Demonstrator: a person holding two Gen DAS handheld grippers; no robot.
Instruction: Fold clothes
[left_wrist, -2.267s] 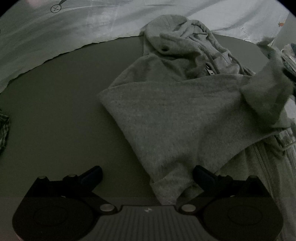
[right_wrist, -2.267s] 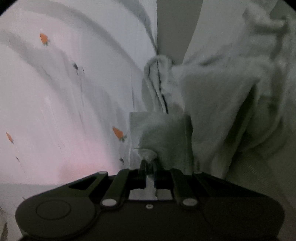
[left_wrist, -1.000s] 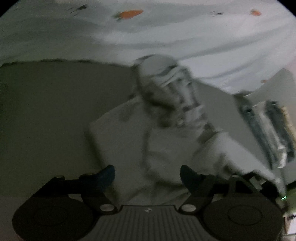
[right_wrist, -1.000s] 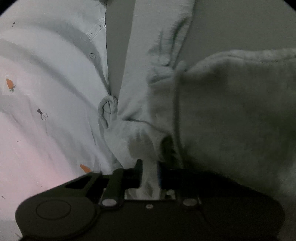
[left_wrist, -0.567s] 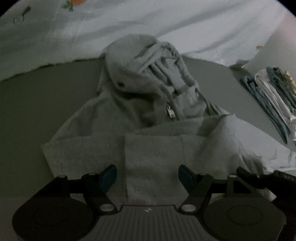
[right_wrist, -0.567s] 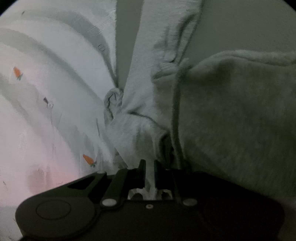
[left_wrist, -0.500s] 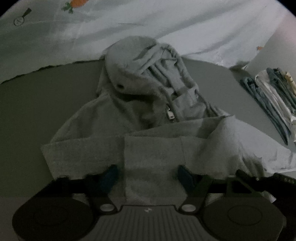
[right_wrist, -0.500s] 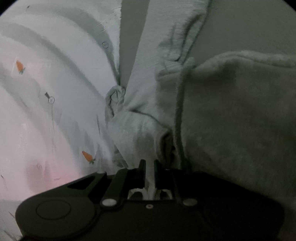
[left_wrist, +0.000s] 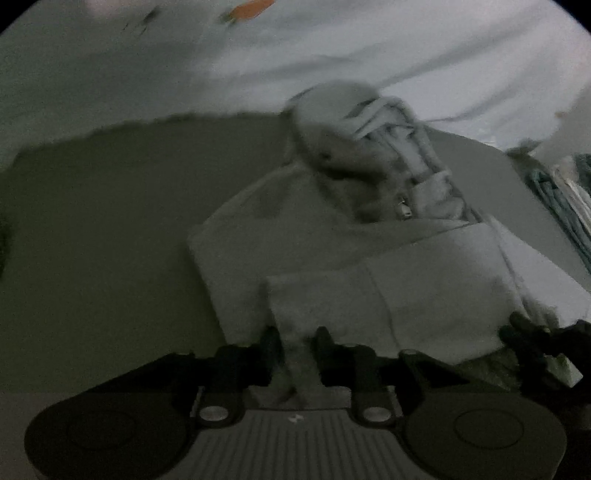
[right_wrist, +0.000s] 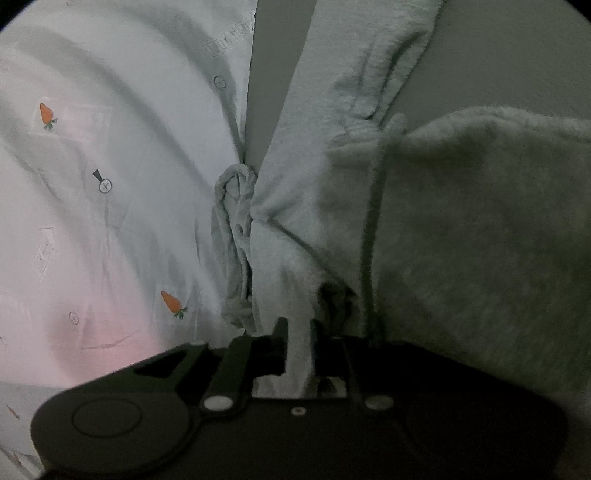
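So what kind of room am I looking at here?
Probably a bedroom: a grey hoodie lies on a flat dark surface next to carrot-print bedding, with a stack of folded clothes at the side.

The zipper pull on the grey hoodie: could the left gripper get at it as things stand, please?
Probably not right away. The zipper pull lies uncovered, with nothing in the way, but the left gripper is clamped on the grey hoodie's near edge and would have to release it first.
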